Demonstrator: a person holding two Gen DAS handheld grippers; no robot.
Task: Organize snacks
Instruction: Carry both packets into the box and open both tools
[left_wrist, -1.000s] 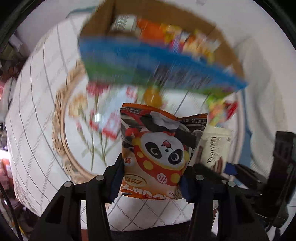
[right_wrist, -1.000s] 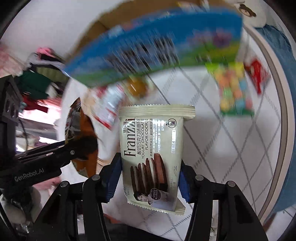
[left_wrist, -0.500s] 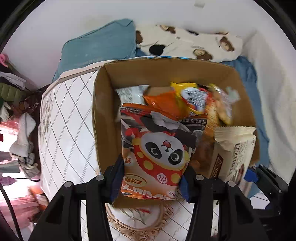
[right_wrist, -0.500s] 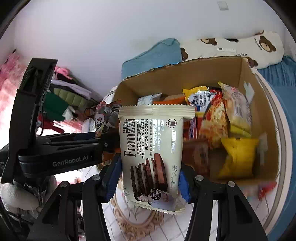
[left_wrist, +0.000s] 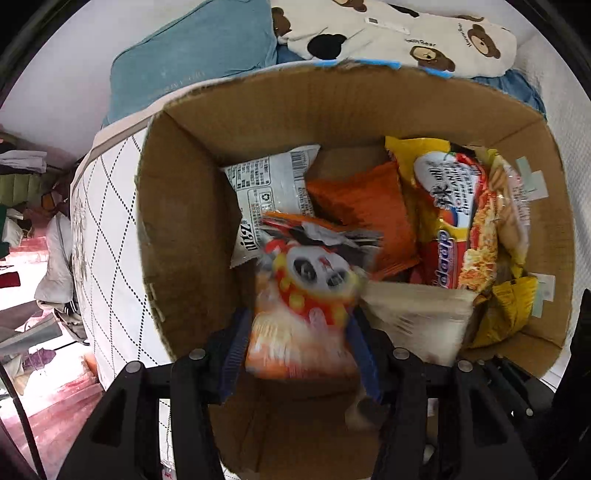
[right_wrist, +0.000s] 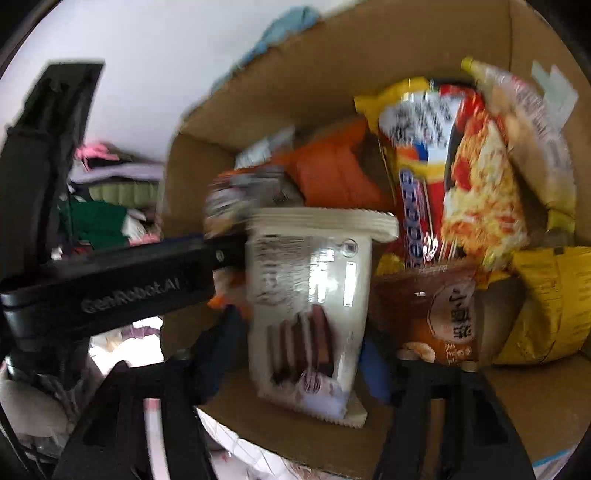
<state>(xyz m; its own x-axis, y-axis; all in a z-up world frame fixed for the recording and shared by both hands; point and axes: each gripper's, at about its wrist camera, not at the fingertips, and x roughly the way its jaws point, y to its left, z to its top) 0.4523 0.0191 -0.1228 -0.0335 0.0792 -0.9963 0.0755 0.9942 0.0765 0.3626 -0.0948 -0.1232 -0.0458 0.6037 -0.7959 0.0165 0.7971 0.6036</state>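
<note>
left claw (left_wrist: 299, 347): opening, panda bag (left_wrist: 306, 295) loose between | right claw (right_wrist: 295, 354): opening, cookie pack (right_wrist: 310, 306) slipping | both light, crinkly; grip lower sides | box (left_wrist: 177, 229)

Panda packet (left_wrist: 306, 291) left of cookie packet (right_wrist: 310, 314), inside box (left_wrist: 177, 221).

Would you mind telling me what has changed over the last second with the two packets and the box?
Both grippers swung from the table to over the cardboard box. Their jaws have just been opening: the left gripper is releasing the panda packet, the right gripper the cream cookie packet. Snacks already inside stayed put.
</note>
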